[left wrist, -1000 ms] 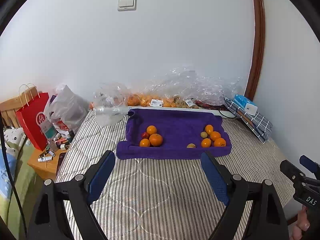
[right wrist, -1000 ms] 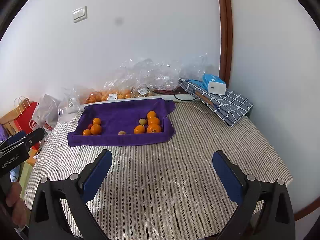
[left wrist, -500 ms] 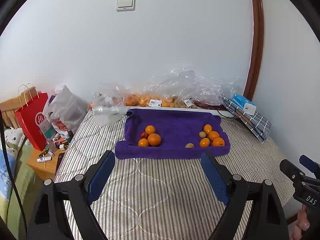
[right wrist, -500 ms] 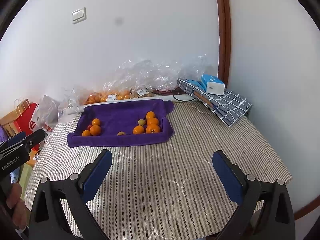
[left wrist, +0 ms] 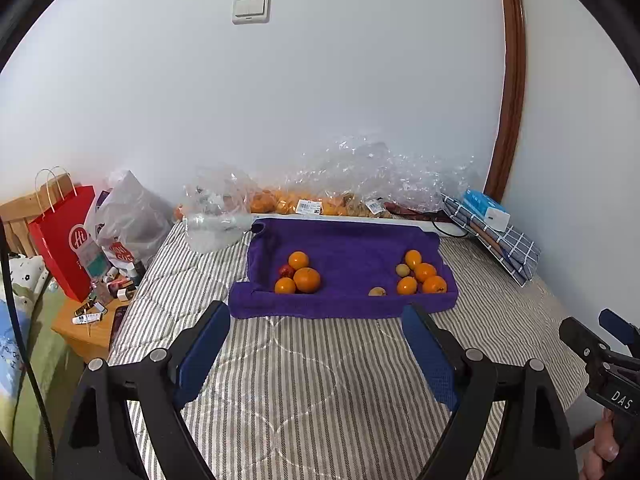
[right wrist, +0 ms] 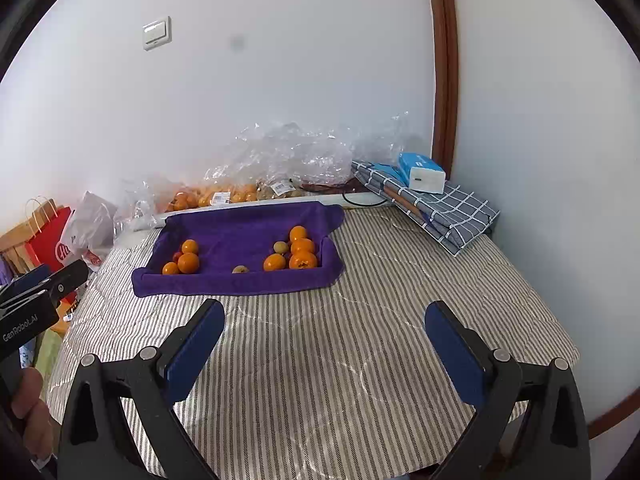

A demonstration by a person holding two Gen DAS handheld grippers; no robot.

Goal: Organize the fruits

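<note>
While both tools gape wide, empty, purple towel tray (left wrist: pixel 344 248) lies long axis left-right, fruits (left wrist: pixel 306 279) inside.

A purple towel (left wrist: pixel 348 248), its edges turned up like a shallow tray, lies on the striped bed; at its left end sit three oranges (left wrist: pixel 307 279) touching one another, with a small red fruit (left wrist: pixel 285 270) beside them; at its right end cluster four orange fruits (left wrist: pixel 424 272) and a greenish one (left wrist: pixel 402 269); a brownish fruit (left wrist: pixel 377 291) lies alone near the front edge.
</note>
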